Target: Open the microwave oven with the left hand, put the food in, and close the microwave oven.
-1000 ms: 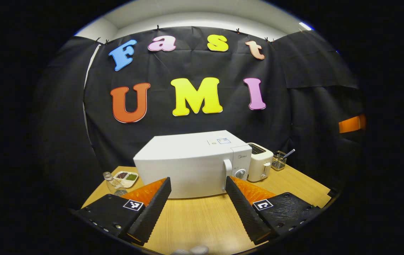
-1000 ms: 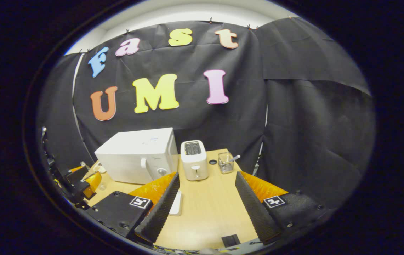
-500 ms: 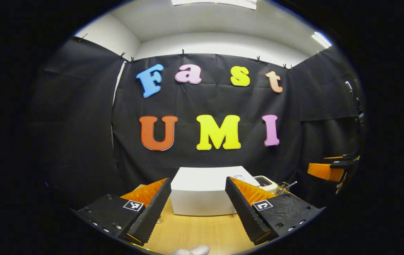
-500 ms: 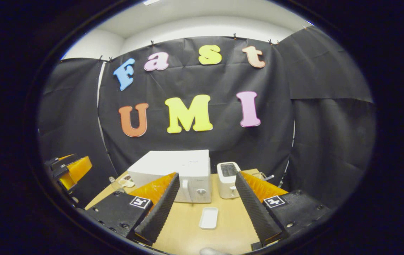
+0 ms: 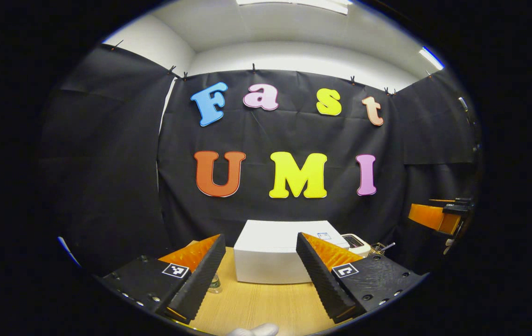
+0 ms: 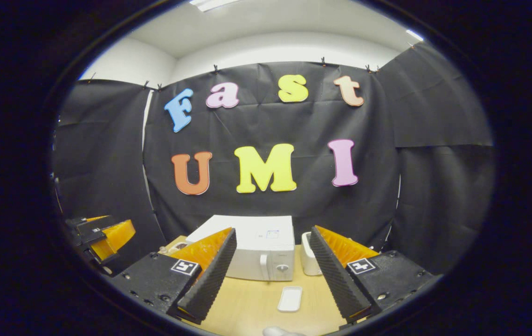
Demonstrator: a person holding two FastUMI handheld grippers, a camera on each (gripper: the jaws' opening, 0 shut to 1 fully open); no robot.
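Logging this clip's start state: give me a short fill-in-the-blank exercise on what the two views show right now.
1. The microwave oven has its door ____.
2. The small white tray lies on the table in ____ of the microwave oven.
3. The left gripper and the right gripper both have their jaws ____.
4. To the right of the microwave oven stands a white ____.

Missing words: closed; front; open; toaster
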